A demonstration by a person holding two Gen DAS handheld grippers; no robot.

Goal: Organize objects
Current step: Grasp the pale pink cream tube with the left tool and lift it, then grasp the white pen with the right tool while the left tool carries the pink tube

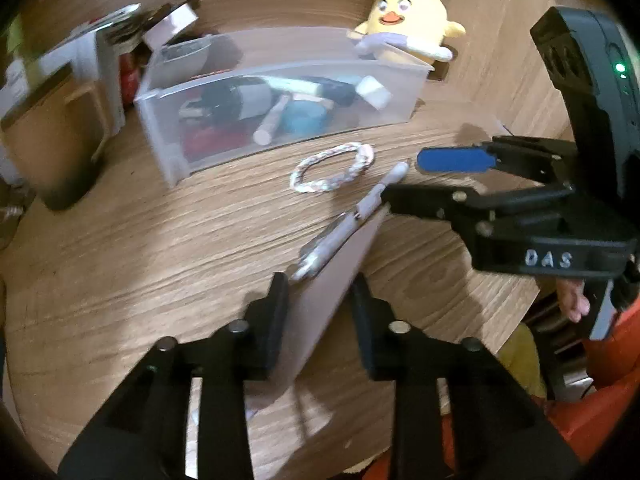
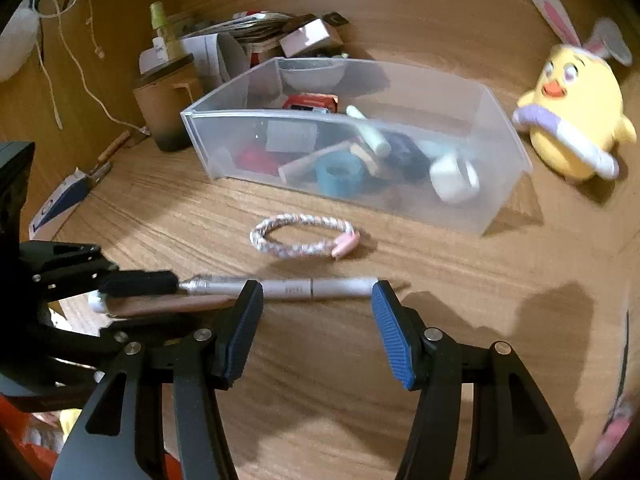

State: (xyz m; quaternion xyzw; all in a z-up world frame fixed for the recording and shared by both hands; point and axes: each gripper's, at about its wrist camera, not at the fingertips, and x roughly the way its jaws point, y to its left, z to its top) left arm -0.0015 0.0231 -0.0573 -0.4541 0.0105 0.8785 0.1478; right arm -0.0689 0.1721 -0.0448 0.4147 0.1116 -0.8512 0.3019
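Observation:
A silver pen (image 1: 348, 224) (image 2: 288, 288) lies on the wooden table. Past it is a pink-white braided bracelet (image 1: 332, 170) (image 2: 304, 236), then a clear plastic bin (image 1: 280, 76) (image 2: 340, 120) holding several small items. My left gripper (image 1: 320, 292) has a pale pink flat card (image 1: 320, 320) filling the gap between its fingers, right beside the pen's clip end. My right gripper (image 2: 316, 286) (image 1: 404, 178) stands open with its blue pads either side of the pen's other end, not touching it. One left finger (image 2: 140, 282) shows at that view's left.
A yellow chick plush (image 1: 412, 20) (image 2: 576, 120) with bunny ears sits right of the bin. A brown cup (image 2: 168, 112) (image 1: 60, 140), boxes and papers crowd the back left, with cords hanging by the wall. The table's rounded edge (image 1: 512, 320) runs at lower right.

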